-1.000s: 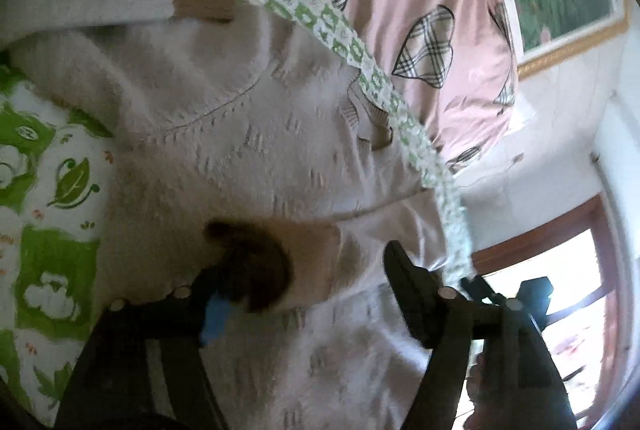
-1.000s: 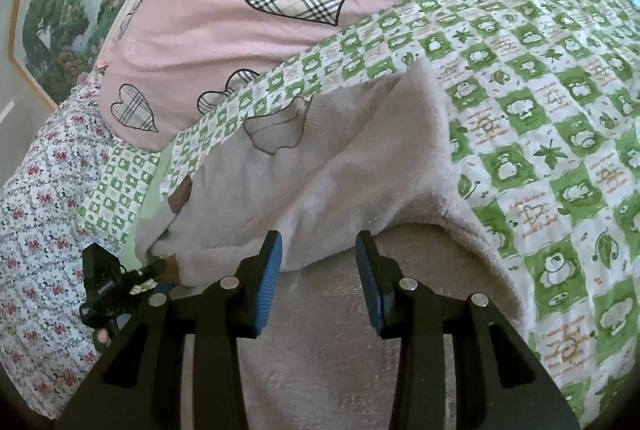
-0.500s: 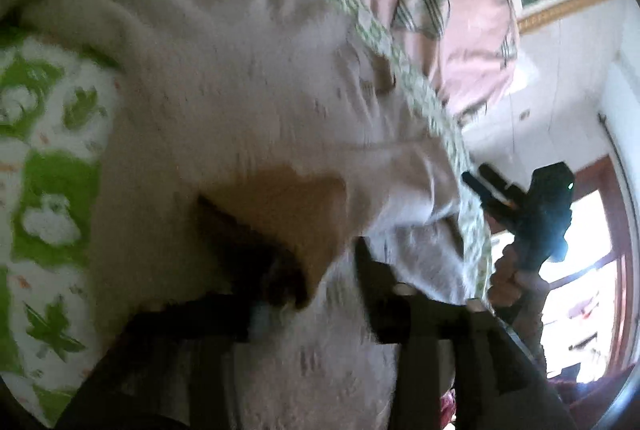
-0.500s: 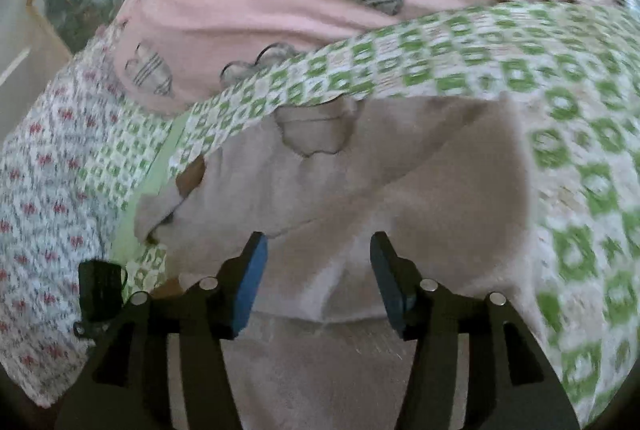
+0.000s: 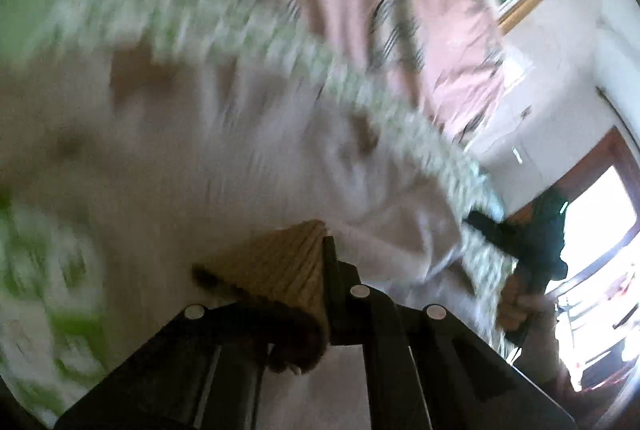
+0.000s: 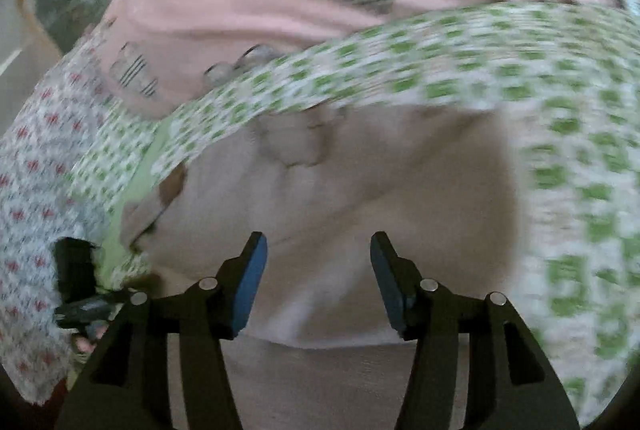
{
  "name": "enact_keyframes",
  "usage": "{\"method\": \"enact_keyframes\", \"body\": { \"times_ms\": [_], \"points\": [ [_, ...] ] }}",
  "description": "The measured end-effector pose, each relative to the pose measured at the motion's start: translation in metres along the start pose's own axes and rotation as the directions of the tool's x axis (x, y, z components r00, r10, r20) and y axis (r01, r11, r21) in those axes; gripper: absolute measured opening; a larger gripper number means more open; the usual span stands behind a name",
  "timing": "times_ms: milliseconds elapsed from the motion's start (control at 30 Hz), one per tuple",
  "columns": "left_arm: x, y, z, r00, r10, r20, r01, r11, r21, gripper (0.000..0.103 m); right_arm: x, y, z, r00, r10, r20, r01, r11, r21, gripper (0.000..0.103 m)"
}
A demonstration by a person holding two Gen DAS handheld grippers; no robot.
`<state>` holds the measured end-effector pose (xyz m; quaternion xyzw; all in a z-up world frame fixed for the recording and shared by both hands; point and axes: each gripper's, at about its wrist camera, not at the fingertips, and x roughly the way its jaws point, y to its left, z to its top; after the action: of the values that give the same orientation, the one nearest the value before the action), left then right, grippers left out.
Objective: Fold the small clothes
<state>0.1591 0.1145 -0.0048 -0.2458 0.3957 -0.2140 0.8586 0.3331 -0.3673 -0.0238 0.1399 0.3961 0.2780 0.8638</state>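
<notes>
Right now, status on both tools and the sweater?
Left tool shut on sweater's brown cuff. Right tool open, hovering over the sweater, gripping nothing. Nothing blocking on the checked bedspread.

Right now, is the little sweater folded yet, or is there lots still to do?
Not yet. The beige sweater lies loosely bunched on the green checked sheet, with no neat fold showing. The left hand-held gripper is clamped on its brown ribbed cuff; the right hand-held gripper is open above the sweater. Nearly all the folding remains.
</notes>
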Motion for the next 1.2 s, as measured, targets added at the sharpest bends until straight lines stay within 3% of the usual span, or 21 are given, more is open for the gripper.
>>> {"method": "enact_keyframes", "body": {
  "times_ms": [67,100,133,233,333,433,533,567,600,633,767,800,900,1000,1067,1133,1167,1200],
  "points": [
    [-0.009,-0.004,0.019,0.997,0.028,0.074,-0.031,0.999,0.043,0.004,-0.014,-0.026,0.002,0.998,-0.053,0.043,0.05,0.997,0.06,0.055],
    [-0.006,0.0,0.025,0.997,0.034,0.075,-0.038,0.998,0.053,0.004,-0.017,-0.037,0.003,0.996,-0.073,0.051,0.069,0.994,0.083,0.055],
    [-0.001,0.006,0.028,0.998,0.027,0.06,-0.03,0.998,0.049,0.004,-0.019,-0.049,0.003,0.993,-0.105,0.054,0.098,0.989,0.11,0.055],
    [0.018,0.032,0.021,0.994,0.112,0.006,-0.112,0.994,0.002,0.004,-0.015,-0.07,0.007,0.988,-0.15,0.034,0.143,0.977,0.159,0.055],
    [0.036,0.054,0.008,0.993,0.088,-0.08,-0.095,0.991,-0.089,0.007,-0.001,-0.074,0.009,0.991,-0.136,-0.006,0.135,0.98,0.143,0.055],
    [0.043,0.068,-0.002,0.99,0.069,-0.122,-0.087,0.985,-0.15,0.021,0.024,-0.066,0.01,0.99,-0.124,-0.062,0.13,0.985,0.114,0.06],
    [0.043,0.068,-0.003,0.989,0.065,-0.131,-0.084,0.986,-0.143,0.02,0.047,-0.053,0.007,0.984,-0.143,-0.105,0.149,0.988,0.05,0.065],
    [0.044,0.063,0.0,0.989,0.065,-0.134,-0.082,0.989,-0.125,0.019,0.052,-0.049,0.007,0.978,-0.176,-0.11,0.178,0.984,0.009,0.058],
    [0.044,0.057,0.001,0.989,0.06,-0.135,-0.075,0.991,-0.109,0.015,0.053,-0.048,0.007,0.978,-0.178,-0.111,0.178,0.984,-0.009,0.011],
    [0.044,0.05,0.004,0.99,0.042,-0.137,-0.055,0.994,-0.093,0.01,0.047,-0.05,0.011,0.979,-0.176,-0.1,0.176,0.984,-0.003,0.01],
    [0.05,0.02,0.015,0.984,-0.073,-0.162,0.066,0.997,-0.045,0.008,0.016,-0.072,0.022,0.974,-0.224,-0.016,0.225,0.974,0.035,0.007],
    [0.056,0.017,0.016,0.98,-0.088,-0.179,0.082,0.996,-0.042,0.008,0.013,-0.082,0.024,0.968,-0.25,-0.015,0.251,0.967,0.049,0.002],
    [0.081,0.024,0.016,0.969,-0.041,-0.242,0.032,0.999,-0.041,0.009,0.013,-0.11,0.024,0.954,-0.297,-0.035,0.299,0.949,0.102,0.0],
    [0.089,0.042,0.01,0.953,-0.067,-0.294,0.033,0.992,-0.121,0.017,-0.002,-0.109,0.02,0.972,-0.234,-0.006,0.233,0.962,0.141,0.001],
    [0.081,0.047,0.003,0.954,-0.082,-0.289,0.043,0.989,-0.138,0.033,-0.009,-0.092,0.017,0.976,-0.215,0.016,0.213,0.973,0.092,0.012],
    [0.075,0.05,-0.004,0.957,-0.088,-0.277,0.053,0.99,-0.132,0.043,-0.006,-0.081,0.017,0.978,-0.209,0.01,0.208,0.976,0.058,0.087],
    [0.074,0.051,-0.007,0.956,-0.1,-0.277,0.062,0.988,-0.143,0.044,-0.004,-0.075,0.015,0.98,-0.199,0.025,0.198,0.979,0.04,0.096],
    [0.072,0.053,-0.01,0.955,-0.113,-0.273,0.072,0.985,-0.154,0.044,-0.002,-0.071,0.013,0.979,-0.2,0.037,0.199,0.98,0.027,0.096]
  ]
}}
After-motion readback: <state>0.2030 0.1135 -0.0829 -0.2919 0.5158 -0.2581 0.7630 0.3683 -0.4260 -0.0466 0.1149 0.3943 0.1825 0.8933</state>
